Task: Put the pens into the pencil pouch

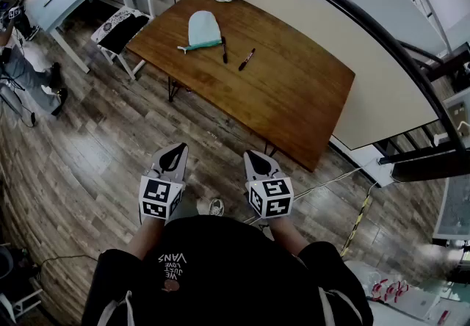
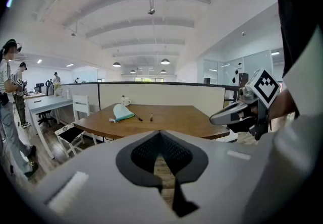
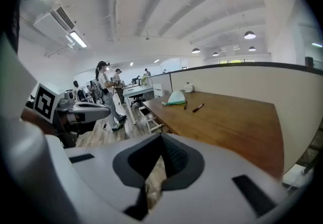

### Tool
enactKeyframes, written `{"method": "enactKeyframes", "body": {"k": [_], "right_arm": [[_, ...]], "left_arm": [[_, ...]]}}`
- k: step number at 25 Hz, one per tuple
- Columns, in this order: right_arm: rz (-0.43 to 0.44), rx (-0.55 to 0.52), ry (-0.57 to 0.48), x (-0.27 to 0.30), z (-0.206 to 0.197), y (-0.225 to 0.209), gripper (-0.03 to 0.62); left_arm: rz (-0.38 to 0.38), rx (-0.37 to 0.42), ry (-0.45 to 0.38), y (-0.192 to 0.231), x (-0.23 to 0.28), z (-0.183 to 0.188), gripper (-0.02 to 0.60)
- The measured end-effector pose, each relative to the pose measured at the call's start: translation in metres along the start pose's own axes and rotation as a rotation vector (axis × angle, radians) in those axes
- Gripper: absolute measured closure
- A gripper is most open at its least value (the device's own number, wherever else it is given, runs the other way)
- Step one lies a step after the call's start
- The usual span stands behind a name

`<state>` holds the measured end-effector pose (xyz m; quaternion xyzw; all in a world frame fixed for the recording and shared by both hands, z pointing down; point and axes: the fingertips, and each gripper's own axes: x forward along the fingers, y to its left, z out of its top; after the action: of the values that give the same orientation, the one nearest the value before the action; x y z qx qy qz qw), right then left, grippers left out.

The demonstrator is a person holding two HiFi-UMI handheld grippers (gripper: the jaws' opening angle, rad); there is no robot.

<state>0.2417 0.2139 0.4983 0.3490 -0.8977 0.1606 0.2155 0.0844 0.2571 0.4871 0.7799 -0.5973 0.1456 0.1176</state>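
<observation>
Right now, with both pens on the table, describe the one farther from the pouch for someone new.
On the wooden table, find the pale blue pencil pouch near its far end. Two pens lie to its right in the head view; the farther pen lies slanted and shows red, while the black pen next to the pouch is all dark.

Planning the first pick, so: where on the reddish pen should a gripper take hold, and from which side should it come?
Probably mid-barrel, coming from above with the jaws across its width. The reddish pen lies flat and slanted on the table, apart from the black pen and pouch, so both long sides look free; its ends offer little to pinch.
</observation>
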Motion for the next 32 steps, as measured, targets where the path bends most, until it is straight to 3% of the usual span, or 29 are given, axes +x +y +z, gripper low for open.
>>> {"method": "enactKeyframes", "body": {"k": [7, 11, 18, 20, 21, 32], "right_arm": [[-0.006, 0.043, -0.017, 0.026, 0.007, 0.007, 0.582], [-0.057, 0.082, -0.045, 0.051, 0.024, 0.014, 0.577], [-0.116, 0.147, -0.063, 0.103, 0.052, 0.037, 0.572], [-0.133, 0.170, -0.068, 0.120, 0.059, 0.045, 0.465], [-0.143, 0.181, -0.069, 0.127, 0.062, 0.050, 0.459], [-0.279, 0.264, -0.079, 0.174, 0.083, 0.070, 0.461]], "left_arm": [[-0.040, -0.020, 0.006, 0.022, 0.012, -0.004, 0.569], [-0.098, -0.021, 0.024, 0.049, 0.020, -0.006, 0.449], [-0.189, 0.009, 0.059, 0.113, 0.035, -0.001, 0.427], [-0.208, 0.018, 0.069, 0.135, 0.038, -0.001, 0.422], [-0.218, 0.023, 0.073, 0.144, 0.039, -0.002, 0.420], [-0.367, 0.088, 0.107, 0.212, 0.060, -0.002, 0.420]]}}
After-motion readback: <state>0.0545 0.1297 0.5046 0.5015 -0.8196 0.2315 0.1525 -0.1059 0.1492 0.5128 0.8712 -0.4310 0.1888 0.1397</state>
